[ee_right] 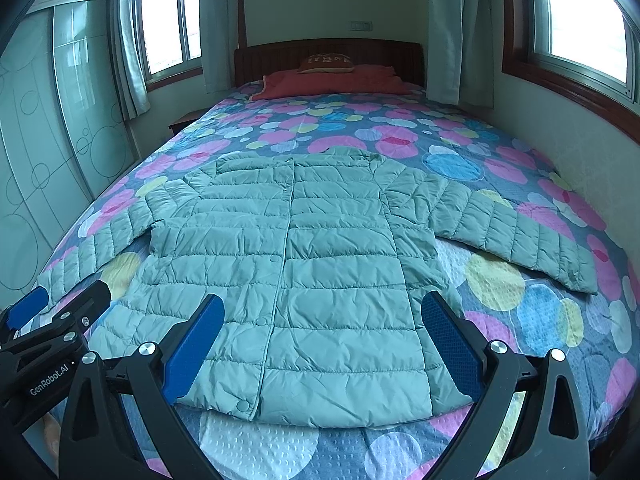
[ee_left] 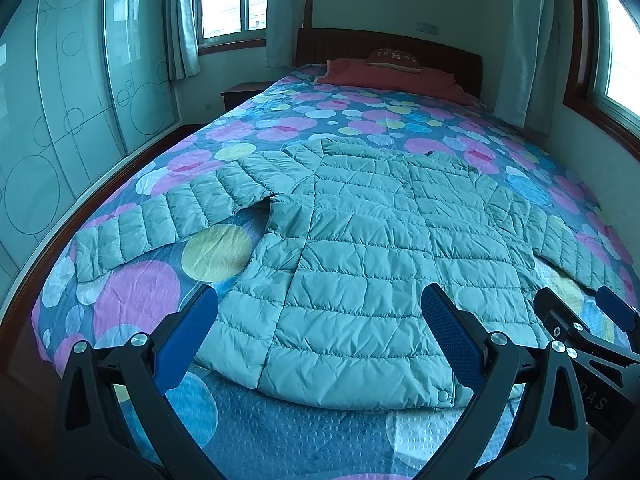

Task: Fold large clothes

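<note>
A pale green quilted puffer jacket (ee_left: pixel 360 248) lies flat and front up on the bed, both sleeves spread out to the sides; it also shows in the right wrist view (ee_right: pixel 288 248). My left gripper (ee_left: pixel 320 304) is open and empty, held above the jacket's hem at its left half. My right gripper (ee_right: pixel 322 304) is open and empty above the hem at its right half. The right gripper shows at the right edge of the left wrist view (ee_left: pixel 576 300). The left gripper shows at the left edge of the right wrist view (ee_right: pixel 72 296).
The bed has a quilt (ee_right: pixel 500 280) with coloured circles. A red blanket (ee_right: pixel 332 80) and small cushion (ee_right: pixel 326 63) lie by the dark headboard (ee_right: pixel 328 50). A glass wardrobe (ee_left: pixel 60 120) stands left, a nightstand (ee_left: pixel 240 92) beyond it, and a wall with a window (ee_right: pixel 588 20) right.
</note>
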Action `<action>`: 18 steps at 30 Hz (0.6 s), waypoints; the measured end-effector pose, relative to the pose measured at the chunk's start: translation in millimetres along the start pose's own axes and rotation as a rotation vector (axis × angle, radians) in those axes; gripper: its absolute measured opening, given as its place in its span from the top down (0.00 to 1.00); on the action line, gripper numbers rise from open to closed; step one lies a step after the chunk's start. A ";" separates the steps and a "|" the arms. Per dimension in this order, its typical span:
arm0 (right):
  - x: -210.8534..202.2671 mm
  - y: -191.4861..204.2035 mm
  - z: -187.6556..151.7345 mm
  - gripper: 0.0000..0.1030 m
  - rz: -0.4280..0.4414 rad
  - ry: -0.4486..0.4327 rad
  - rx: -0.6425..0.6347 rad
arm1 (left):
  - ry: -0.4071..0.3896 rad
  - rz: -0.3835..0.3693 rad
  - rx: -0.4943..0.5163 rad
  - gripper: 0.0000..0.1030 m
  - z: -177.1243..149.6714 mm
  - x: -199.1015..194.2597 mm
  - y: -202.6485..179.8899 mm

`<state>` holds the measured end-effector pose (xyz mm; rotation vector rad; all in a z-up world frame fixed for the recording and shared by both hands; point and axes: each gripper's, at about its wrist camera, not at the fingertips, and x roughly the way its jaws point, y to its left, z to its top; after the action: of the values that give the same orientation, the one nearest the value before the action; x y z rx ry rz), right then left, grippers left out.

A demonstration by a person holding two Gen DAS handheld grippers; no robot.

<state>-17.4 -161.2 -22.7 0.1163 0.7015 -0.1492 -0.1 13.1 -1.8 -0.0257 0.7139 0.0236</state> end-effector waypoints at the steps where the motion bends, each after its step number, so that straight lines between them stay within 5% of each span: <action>1: -0.1 0.1 -0.1 0.05 0.001 0.000 0.000 | 0.000 0.000 0.000 0.02 0.1 0.0 -0.2; 18: -2.2 3.1 -0.2 0.05 0.000 0.000 -0.003 | 0.001 0.004 -0.002 0.02 -5.4 1.7 2.0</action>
<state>-18.6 -157.9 -21.3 0.1141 0.7017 -0.1480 -2.4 14.9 -7.0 -0.0263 0.7150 0.0278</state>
